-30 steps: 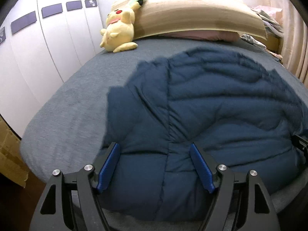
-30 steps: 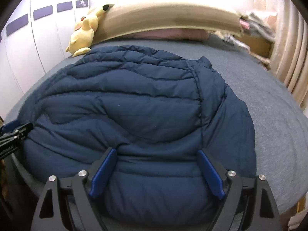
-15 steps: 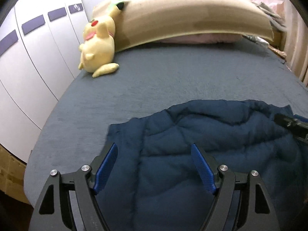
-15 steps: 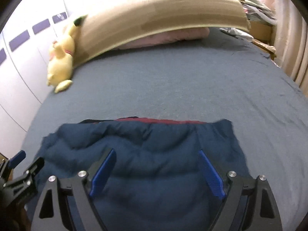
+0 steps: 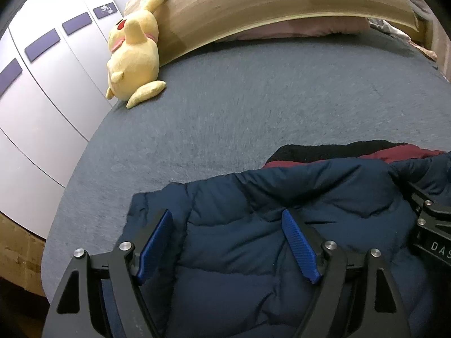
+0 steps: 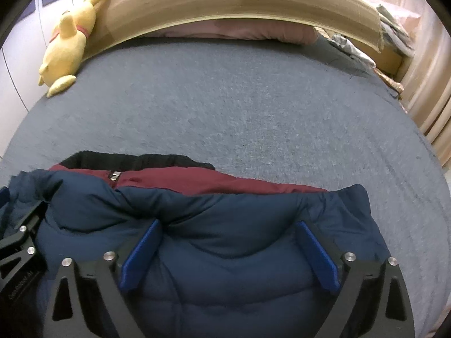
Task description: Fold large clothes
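A navy puffer jacket [image 5: 253, 253] lies folded over on the grey bed [image 5: 253, 98]. Its dark red lining [image 6: 197, 181] and black collar [image 6: 135, 159] show along the far edge of the fold. My left gripper [image 5: 227, 214] holds a thick wad of the jacket near its left edge, and its jaws are opening slightly. Over the jacket's [image 6: 225, 253] right part, my right gripper [image 6: 229, 224] has its jaws opening wide, with puffy fabric bulging between the blue pads [image 6: 318, 256]. The two grippers stand side by side, close together.
A yellow plush toy [image 5: 132, 56] leans on the wooden headboard [image 5: 282, 2] at the far left. A pink pillow [image 6: 239, 31] lies under the headboard. White wardrobe doors [image 5: 42, 84] stand left, a cardboard box [image 5: 17, 248] lies below them, and curtains [image 6: 431, 84] hang right.
Both grippers moved toward the headboard with the jacket's near edge, folding it over itself. The red lining and black collar came into view. The right jaws spread wider.
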{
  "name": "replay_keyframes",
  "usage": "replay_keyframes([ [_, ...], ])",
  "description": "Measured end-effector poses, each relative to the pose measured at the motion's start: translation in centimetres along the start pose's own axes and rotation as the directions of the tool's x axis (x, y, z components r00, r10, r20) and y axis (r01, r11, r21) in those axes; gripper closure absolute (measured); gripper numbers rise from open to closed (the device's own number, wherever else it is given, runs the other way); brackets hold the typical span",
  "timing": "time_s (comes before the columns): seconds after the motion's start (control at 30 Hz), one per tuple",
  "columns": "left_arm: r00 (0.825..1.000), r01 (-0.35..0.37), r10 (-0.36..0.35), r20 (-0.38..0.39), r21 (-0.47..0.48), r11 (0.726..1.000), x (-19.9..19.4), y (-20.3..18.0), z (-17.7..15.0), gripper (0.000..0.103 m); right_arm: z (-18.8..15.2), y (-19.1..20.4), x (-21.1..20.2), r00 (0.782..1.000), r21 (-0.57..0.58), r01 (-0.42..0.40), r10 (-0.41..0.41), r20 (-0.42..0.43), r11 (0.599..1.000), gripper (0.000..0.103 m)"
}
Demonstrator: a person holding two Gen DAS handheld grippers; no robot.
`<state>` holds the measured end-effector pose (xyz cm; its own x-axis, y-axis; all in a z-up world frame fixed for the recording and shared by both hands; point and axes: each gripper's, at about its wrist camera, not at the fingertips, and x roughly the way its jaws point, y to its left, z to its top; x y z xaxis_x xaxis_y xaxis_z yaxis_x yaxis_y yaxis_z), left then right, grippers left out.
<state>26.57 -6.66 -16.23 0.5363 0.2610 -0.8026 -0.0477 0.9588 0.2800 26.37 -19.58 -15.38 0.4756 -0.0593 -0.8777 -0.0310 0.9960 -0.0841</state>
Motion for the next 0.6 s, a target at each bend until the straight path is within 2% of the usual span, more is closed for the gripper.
replay_keyframes([
  [0.13, 1.0, 0.018, -0.018, -0.003, -0.016, 1.0, -0.2, 0.4, 0.0, 0.021, 0.1, -0.5, -0.6, 1.0, 0.017, -0.014, 0.014, 0.0, 1.0, 0.003],
  [0.23, 1.0, 0.012, -0.012, 0.017, -0.043, 0.999, -1.8, 2.2, -0.2, 0.022, -0.5, -2.1, -4.7, 0.995, 0.076, -0.073, 0.068, 0.067, 0.994, 0.003],
  [0.27, 0.999, 0.032, -0.031, 0.022, -0.054, 0.998, -2.8, 3.0, -0.6, 0.022, -1.1, -2.3, -6.4, 0.992, 0.068, -0.094, 0.087, 0.088, 0.993, 0.003],
  [0.37, 0.997, 0.046, -0.042, 0.057, -0.074, 0.996, -5.2, 4.7, -2.2, 0.022, -4.0, -2.5, -9.9, 0.988, 0.025, -0.098, 0.094, 0.126, 0.995, 0.002],
  [0.43, 0.996, 0.058, -0.052, 0.072, -0.087, 0.995, -6.5, 5.5, -3.5, 0.022, -7.3, -2.6, -11.6, 0.986, 0.004, -0.101, 0.1, 0.133, 0.995, 0.002],
  [0.6, 0.994, 0.077, -0.067, 0.09, -0.117, 0.99, -8.8, 6.9, -6.8, 0.022, -13.0, -2.2, -12.5, 0.988, -0.012, -0.063, 0.064, 0.139, 0.998, 0.002],
])
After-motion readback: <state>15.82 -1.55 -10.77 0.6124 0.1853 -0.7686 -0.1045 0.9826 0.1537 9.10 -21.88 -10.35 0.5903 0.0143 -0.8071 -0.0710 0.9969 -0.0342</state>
